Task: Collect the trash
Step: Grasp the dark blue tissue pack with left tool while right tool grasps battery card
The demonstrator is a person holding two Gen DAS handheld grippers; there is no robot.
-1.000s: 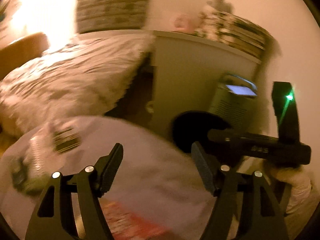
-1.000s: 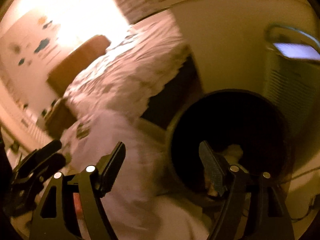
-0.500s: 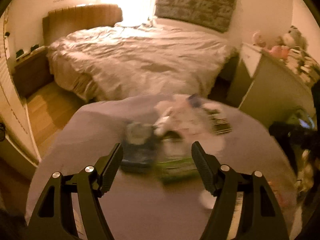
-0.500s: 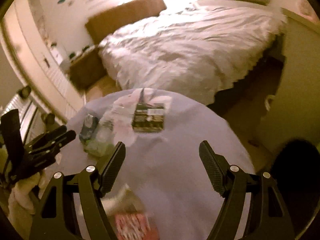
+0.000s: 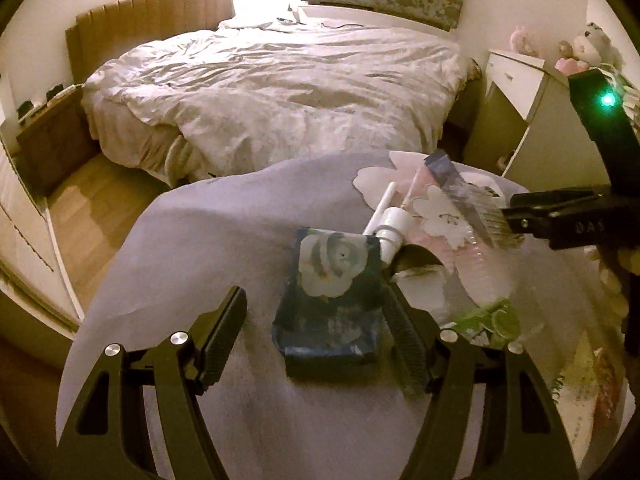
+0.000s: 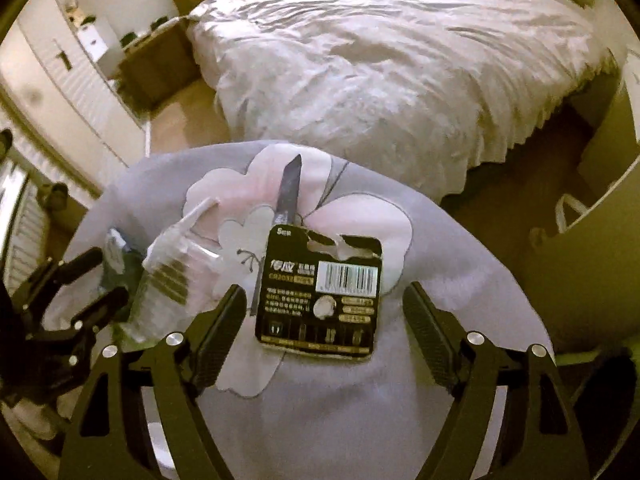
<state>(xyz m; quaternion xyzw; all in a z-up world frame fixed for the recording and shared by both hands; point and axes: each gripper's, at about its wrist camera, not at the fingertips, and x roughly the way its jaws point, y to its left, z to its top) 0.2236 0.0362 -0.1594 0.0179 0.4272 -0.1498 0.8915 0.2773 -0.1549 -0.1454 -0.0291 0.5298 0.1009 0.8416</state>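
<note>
A dark blue packet with a white flower print [image 5: 332,300] lies on the lilac tablecloth [image 5: 192,240]. My left gripper [image 5: 316,336] hangs over it with the packet between its closing jaws; the left pad stands clear of it. A black battery card with a barcode [image 6: 320,292] lies flat between the opening jaws of my right gripper [image 6: 324,320], untouched. A clear bottle with a white nozzle [image 5: 390,220] [image 6: 172,268], a grey-blue strip [image 6: 290,188] and a green wrapper [image 5: 488,320] lie beside them.
The round table stands at the foot of a bed with a rumpled pale cover [image 5: 280,88]. A white cabinet [image 5: 532,120] stands at the right, with wooden floor [image 5: 92,208] at the left. A blurred reddish packet [image 5: 592,392] lies near the table's right edge.
Both views swung away from the black bin and the cabinet to the table. Both grippers came down closer over the litter, the left over the blue packet, the right over the battery card.
</note>
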